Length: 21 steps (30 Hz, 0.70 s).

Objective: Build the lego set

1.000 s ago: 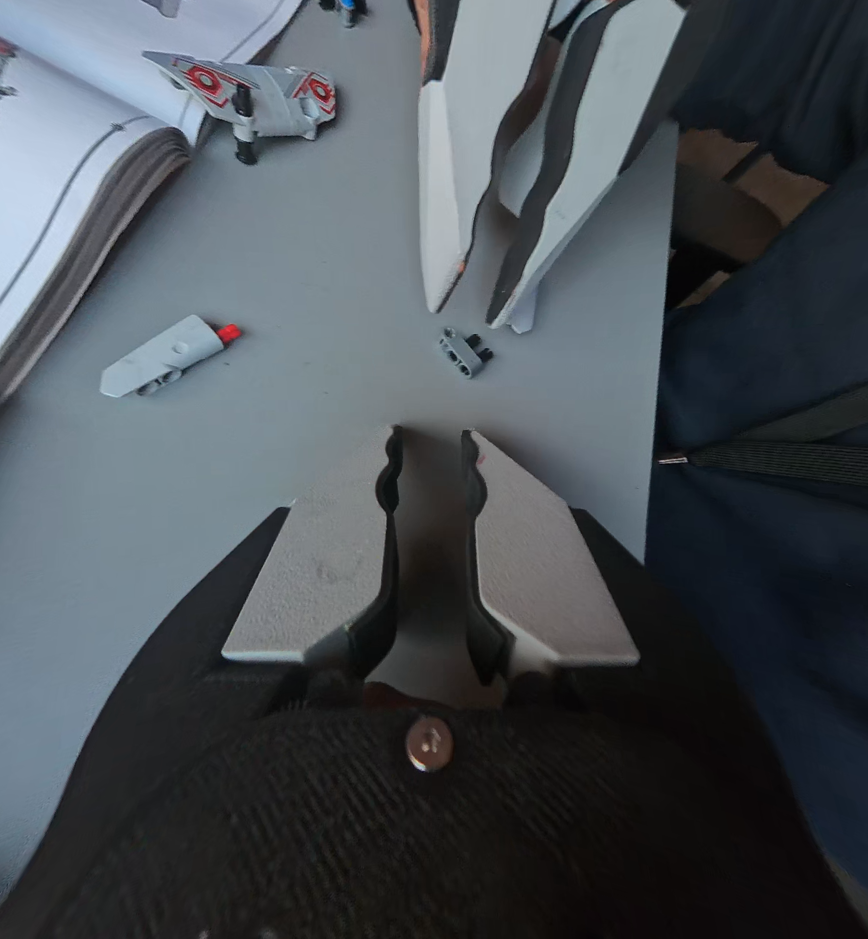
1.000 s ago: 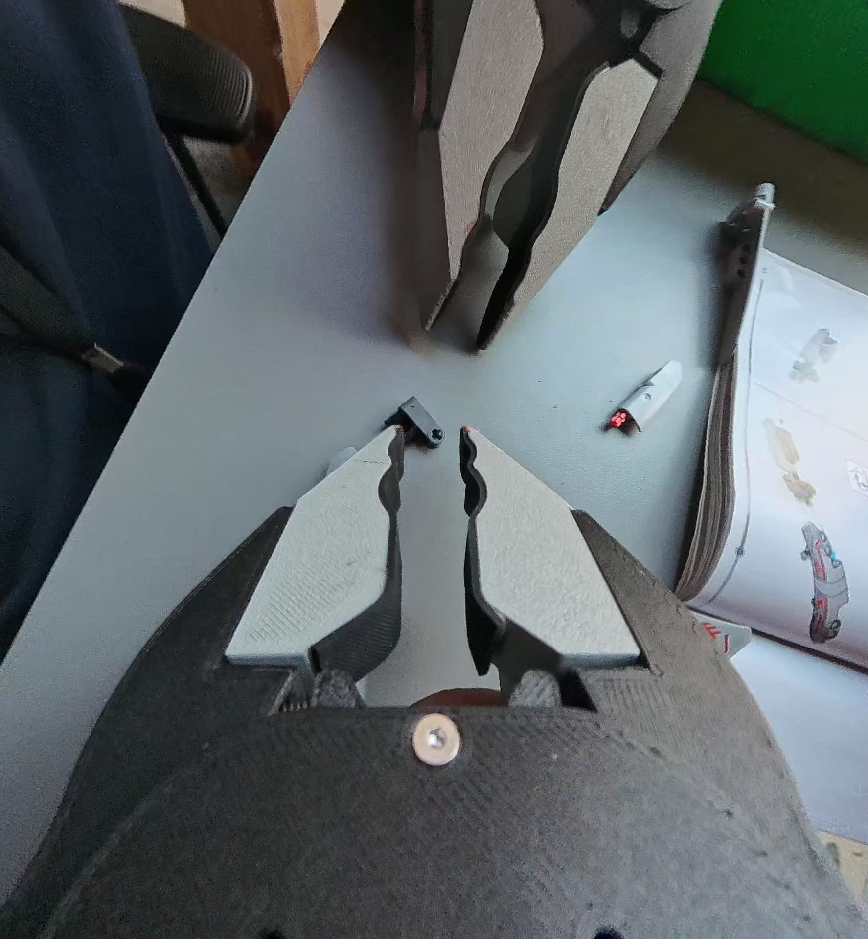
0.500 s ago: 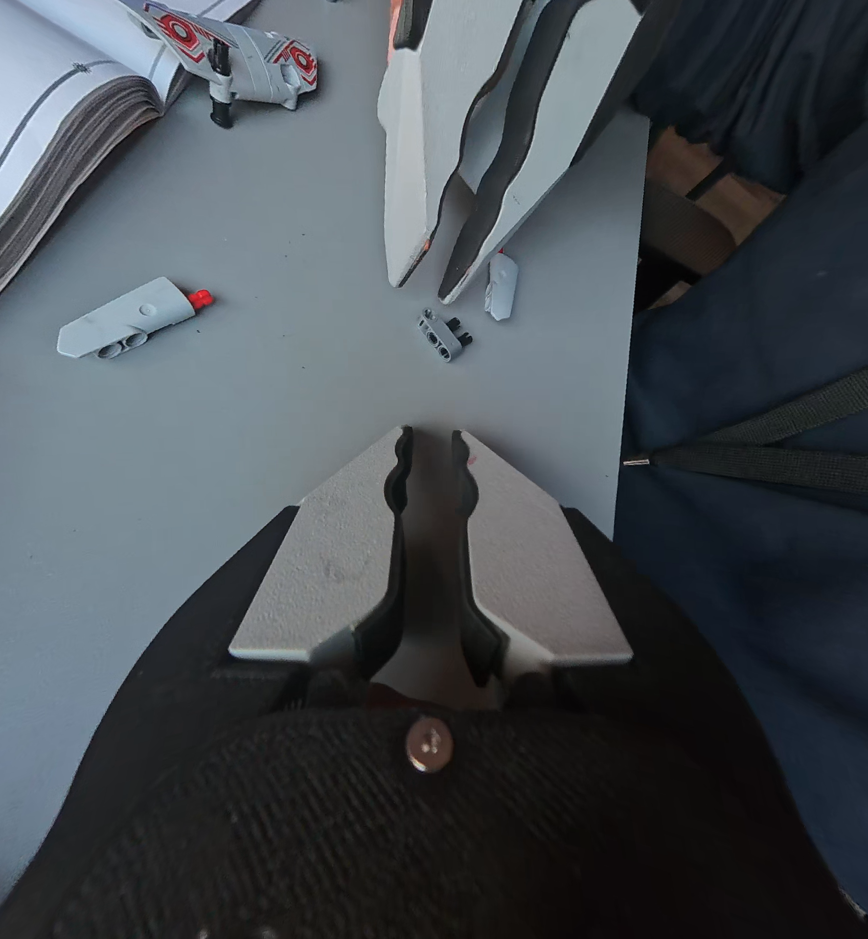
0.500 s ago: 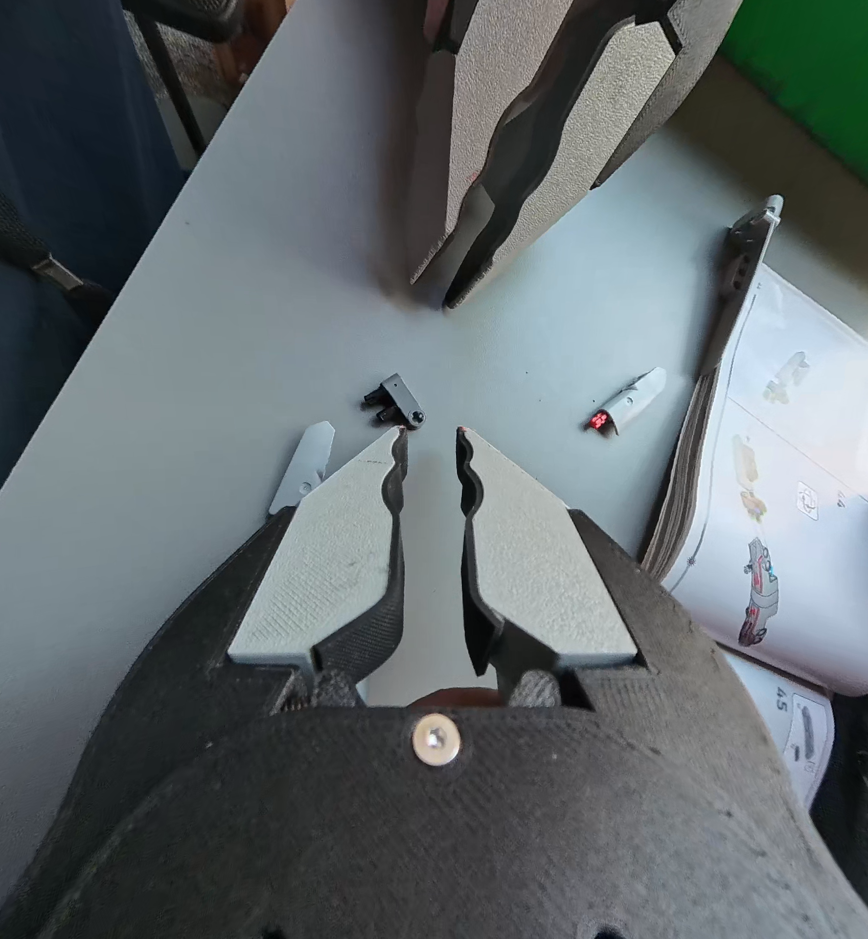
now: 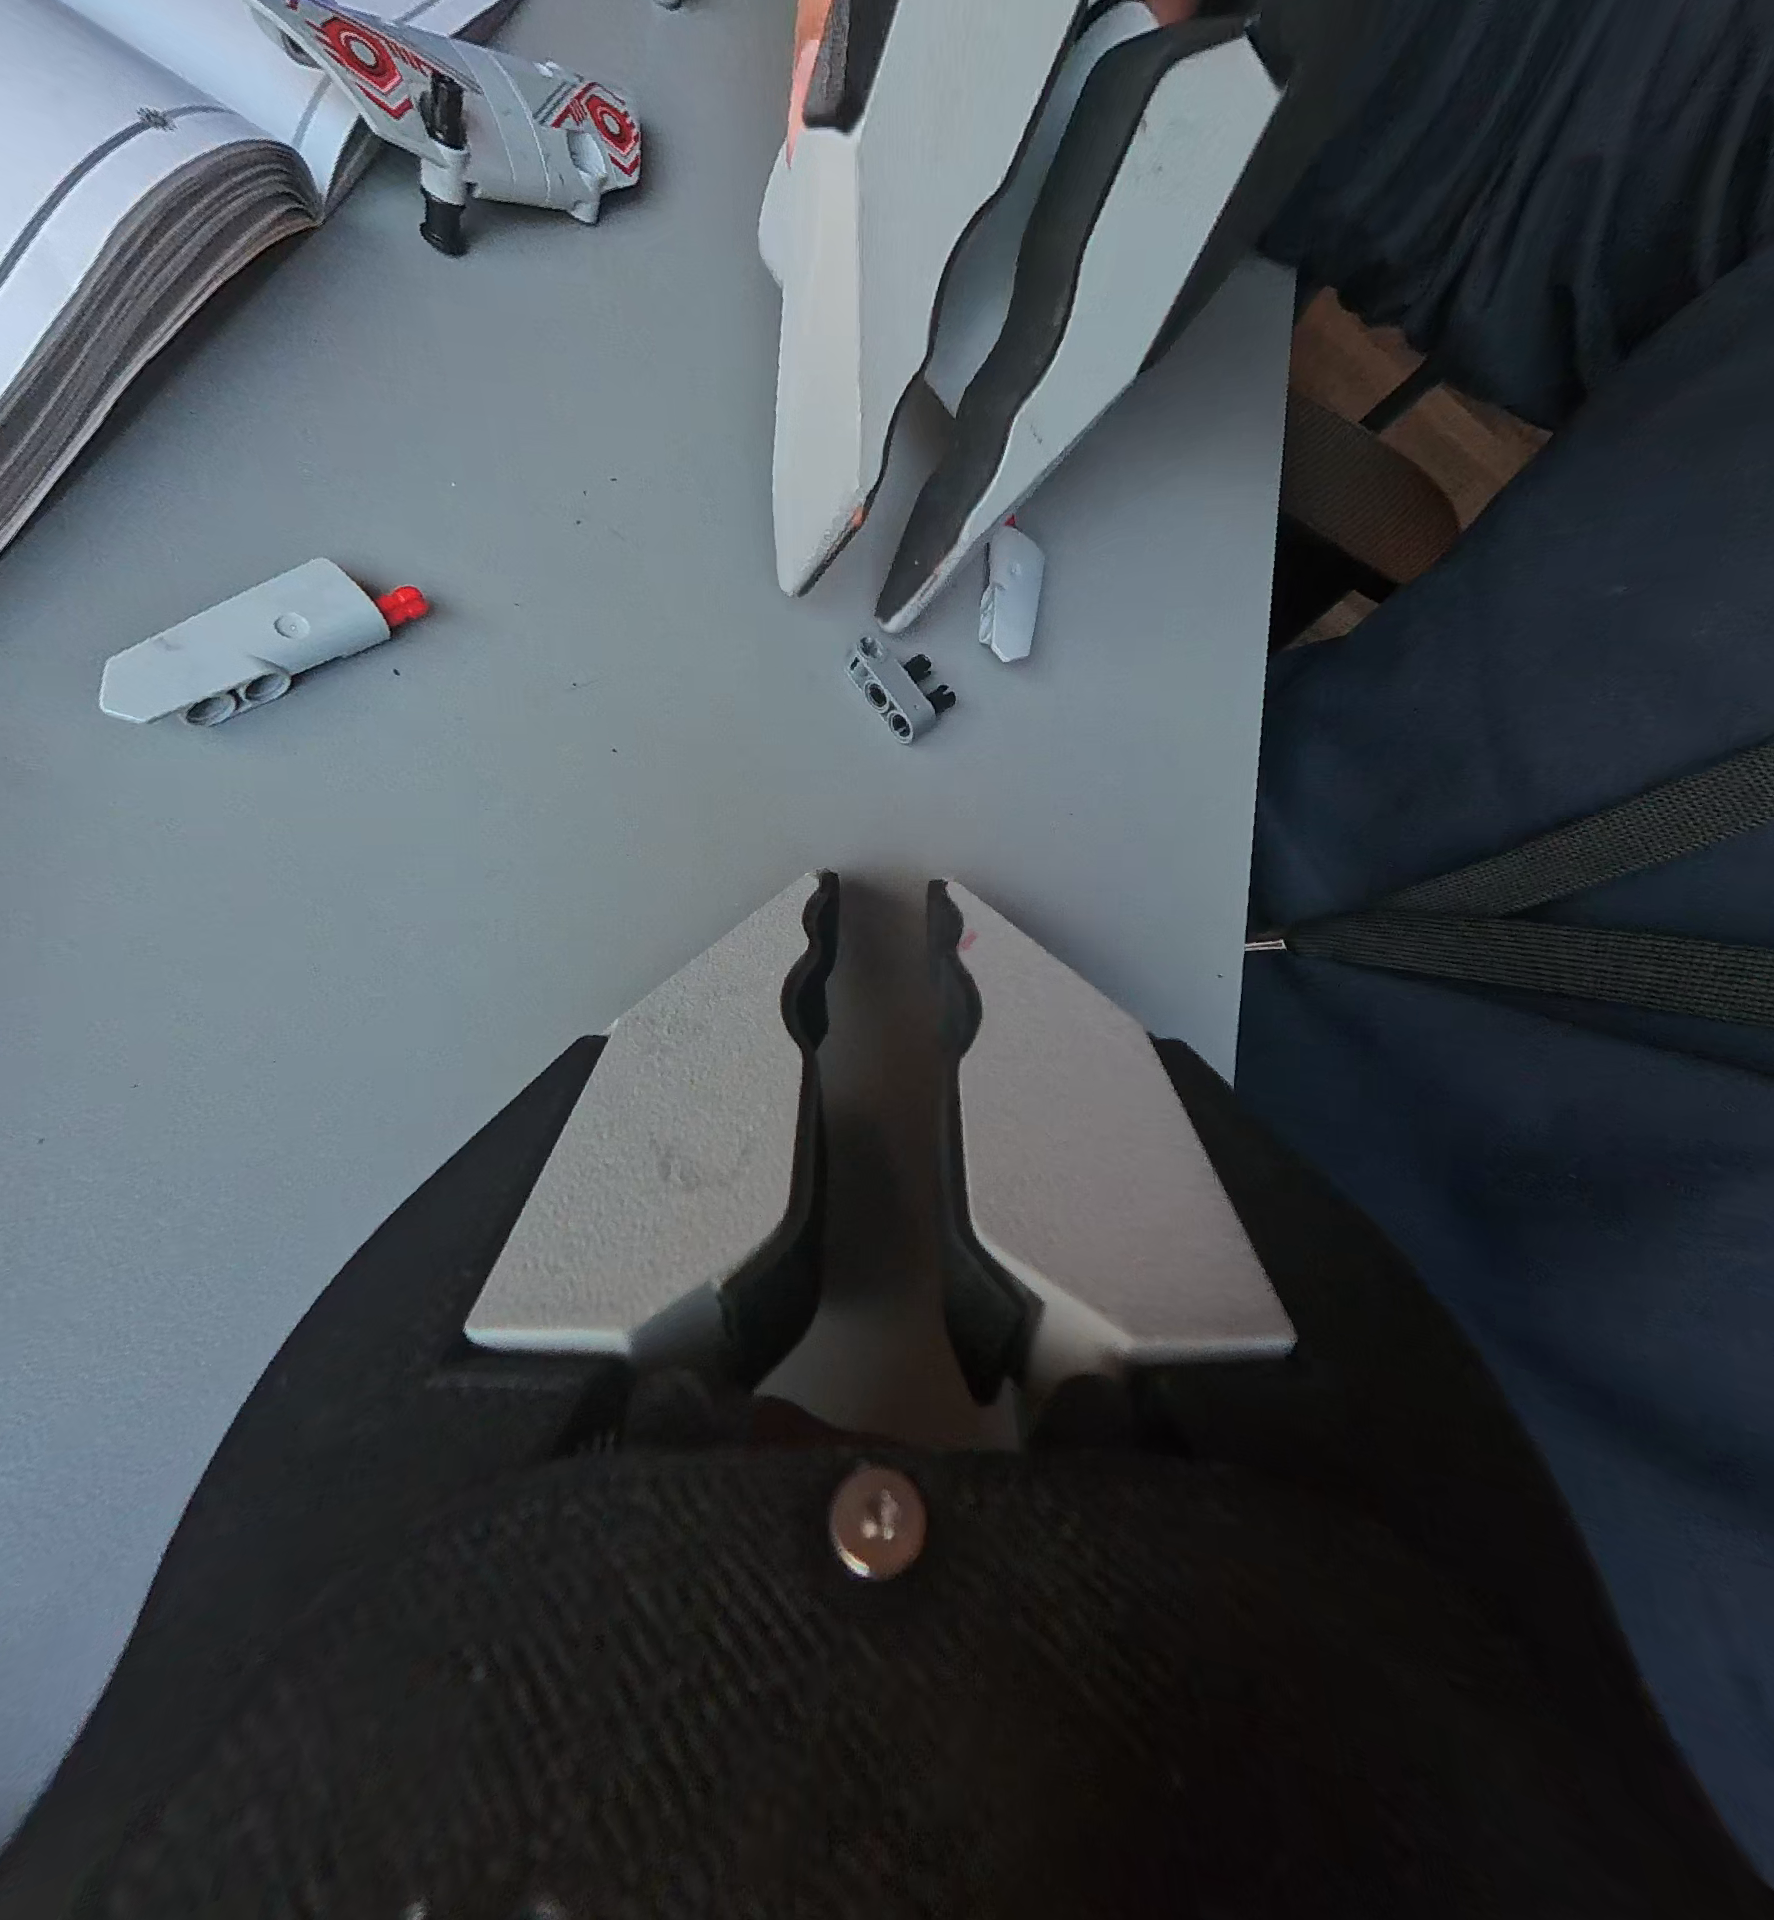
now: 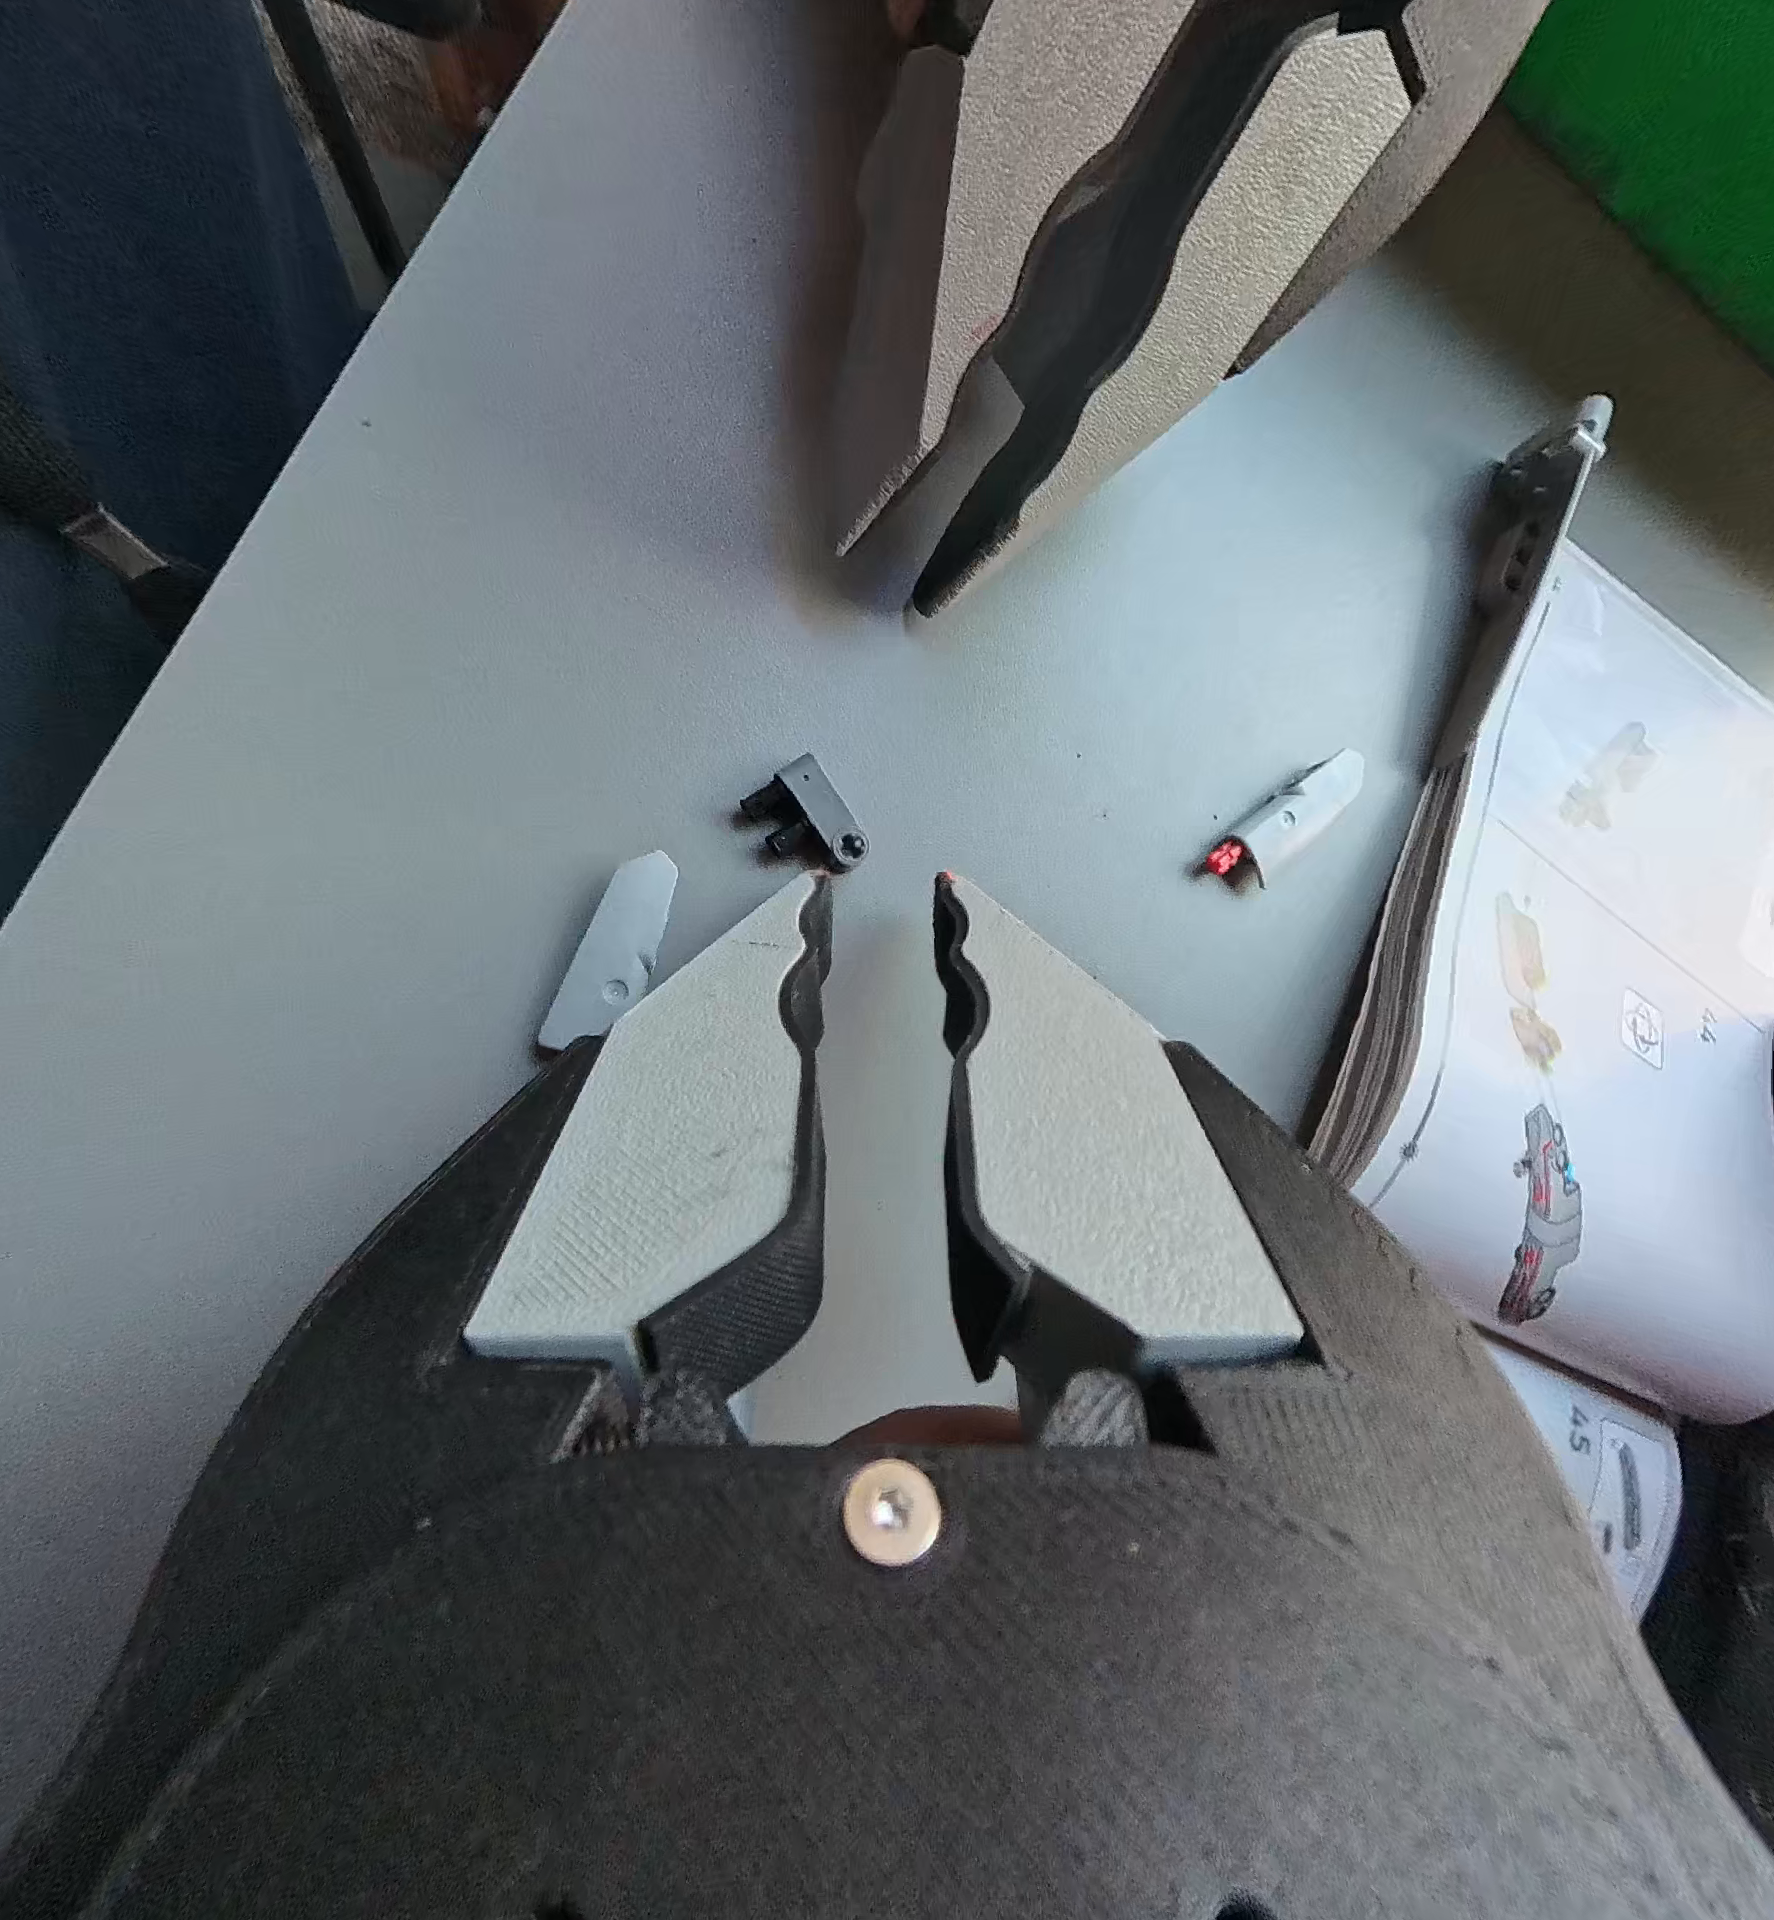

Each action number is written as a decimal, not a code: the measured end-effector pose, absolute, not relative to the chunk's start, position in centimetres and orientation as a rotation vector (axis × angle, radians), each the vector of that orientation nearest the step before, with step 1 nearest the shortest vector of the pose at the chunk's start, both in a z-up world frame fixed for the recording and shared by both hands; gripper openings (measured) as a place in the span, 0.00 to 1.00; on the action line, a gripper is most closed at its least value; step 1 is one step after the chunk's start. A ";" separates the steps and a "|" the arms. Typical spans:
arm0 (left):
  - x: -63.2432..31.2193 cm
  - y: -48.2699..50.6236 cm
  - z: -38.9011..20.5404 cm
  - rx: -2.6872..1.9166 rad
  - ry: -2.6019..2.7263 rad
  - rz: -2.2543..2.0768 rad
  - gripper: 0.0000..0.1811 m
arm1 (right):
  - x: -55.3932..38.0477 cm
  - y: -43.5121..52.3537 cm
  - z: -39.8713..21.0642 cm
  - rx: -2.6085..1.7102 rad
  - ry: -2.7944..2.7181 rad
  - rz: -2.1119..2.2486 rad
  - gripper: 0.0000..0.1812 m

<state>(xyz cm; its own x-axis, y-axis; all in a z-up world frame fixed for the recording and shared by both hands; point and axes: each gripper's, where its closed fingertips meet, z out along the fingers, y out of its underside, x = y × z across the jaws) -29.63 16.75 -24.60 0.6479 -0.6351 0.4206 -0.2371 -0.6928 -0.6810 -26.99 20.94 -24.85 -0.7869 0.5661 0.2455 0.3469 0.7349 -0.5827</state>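
A small grey connector with black pins lies on the grey table between the two grippers. My left gripper is open by a narrow gap and empty, a short way back from it. My right gripper is open and empty, its left fingertip just short of the connector. A flat grey panel lies beside the right gripper's left finger; it also shows in the left wrist view. A grey panel with a red pin lies apart to the left, and shows in the right wrist view.
An open instruction book lies at the far left, with a grey winged assembly with red markings beside it. A long dark piece rests on the book's edge. The table edge and a person's dark blue clothing are close on the right. It is some 11 cm from my right tips to the open instruction book. Seen from the right wrist view as well.
Both grippers have drawn back from each other and from the connector. The flat grey panel, half hidden by the right gripper before, is now in plain view. The left jaws have narrowed slightly.
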 end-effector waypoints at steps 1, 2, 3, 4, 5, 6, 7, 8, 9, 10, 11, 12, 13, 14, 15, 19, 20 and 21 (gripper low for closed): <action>-29.6 16.8 -24.6 -2.278 0.676 -0.887 0.07 | -27.1 20.8 -24.9 -0.689 -2.530 0.729 0.09; -29.6 16.8 -24.6 -2.278 0.676 -0.887 0.08 | -27.1 20.7 -24.9 -0.676 -2.535 0.728 0.09; -29.6 16.8 -24.6 -2.278 0.675 -0.888 0.08 | -27.1 20.6 -24.9 -0.661 -2.545 0.725 0.09; -29.6 16.7 -24.6 -2.278 0.674 -0.890 0.08 | -27.0 20.5 -25.0 -0.643 -2.559 0.719 0.09; -29.7 16.8 -24.6 -2.278 0.673 -0.893 0.08 | -27.0 20.4 -25.0 -0.619 -2.571 0.706 0.09; -29.6 16.8 -24.6 -2.278 0.672 -0.896 0.08 | -27.0 20.4 -25.1 -0.593 -2.582 0.689 0.09; -29.6 16.7 -24.6 -2.278 0.672 -0.898 0.07 | -27.0 20.3 -25.1 -0.567 -2.593 0.675 0.08; -29.6 16.7 -24.6 -2.279 0.673 -0.900 0.07 | -27.0 20.2 -25.1 -0.544 -2.606 0.661 0.08; -29.6 16.7 -24.6 -2.279 0.674 -0.900 0.07 | -27.0 20.0 -25.2 -0.522 -2.621 0.647 0.08; -29.6 16.7 -24.6 -2.280 0.673 -0.900 0.07 | -27.0 20.0 -25.3 -0.498 -2.636 0.631 0.07; -29.6 16.7 -24.6 -2.280 0.672 -0.900 0.07 | -27.0 19.9 -25.4 -0.472 -2.650 0.616 0.06; -29.6 16.7 -24.6 -2.280 0.672 -0.902 0.07 | -26.9 19.7 -25.4 -0.448 -2.665 0.604 0.05; -29.6 16.7 -24.6 -2.280 0.670 -0.902 0.07 | -26.9 19.7 -25.4 -0.438 -2.675 0.597 0.03; -29.6 16.7 -24.6 -2.281 0.669 -0.901 0.07 | -26.9 19.6 -25.5 -0.447 -2.681 0.595 0.02; -29.7 16.7 -24.6 -2.281 0.670 -0.898 0.07 | -26.9 19.7 -25.4 -0.468 -2.683 0.595 0.02; -29.3 17.4 -24.5 -2.272 0.634 -0.884 0.10 | -27.0 20.8 -24.5 -0.573 -2.567 0.622 0.02; -29.0 17.9 -24.2 -2.258 0.587 -0.904 0.11 | -26.9 20.9 -24.1 -0.598 -2.524 0.640 0.02; -28.6 18.4 -23.8 -2.242 0.548 -0.930 0.11 | -26.7 21.0 -23.7 -0.617 -2.480 0.649 0.02</action>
